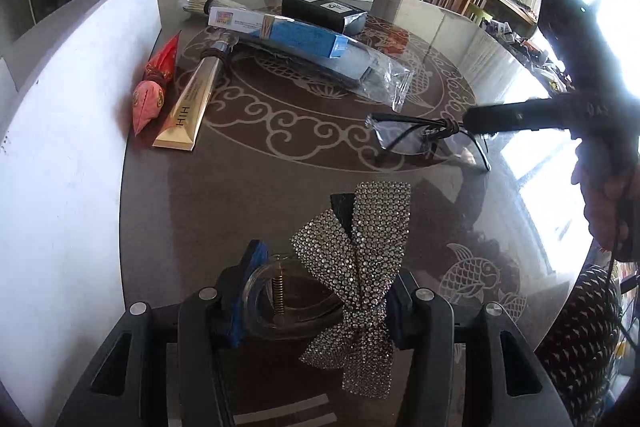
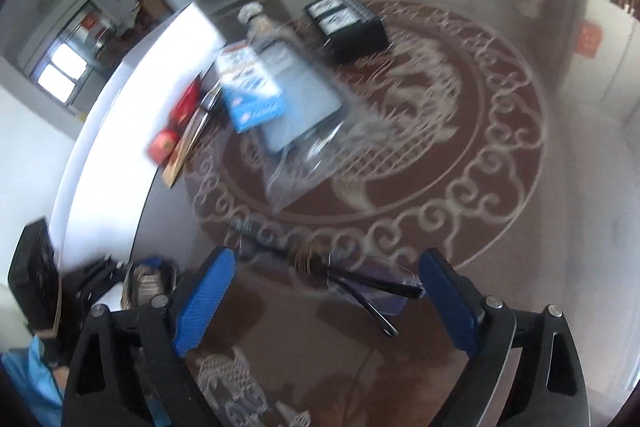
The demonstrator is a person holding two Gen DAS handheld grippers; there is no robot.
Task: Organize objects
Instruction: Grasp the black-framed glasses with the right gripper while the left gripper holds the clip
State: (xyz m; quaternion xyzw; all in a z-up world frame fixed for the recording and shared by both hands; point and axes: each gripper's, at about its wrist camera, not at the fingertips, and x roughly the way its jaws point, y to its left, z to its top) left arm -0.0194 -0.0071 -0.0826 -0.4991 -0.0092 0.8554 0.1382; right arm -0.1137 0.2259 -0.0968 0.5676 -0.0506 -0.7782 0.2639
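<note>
Over the patterned table (image 1: 248, 195), we sorted small things.
Our left gripper (image 1: 316, 291) clenched the sparkly hair clip (image 1: 360, 259), lifted for carrying; our right gripper (image 2: 324, 291) stood released around the glasses (image 2: 360, 283) near its pads, lined up for grasping.
</note>
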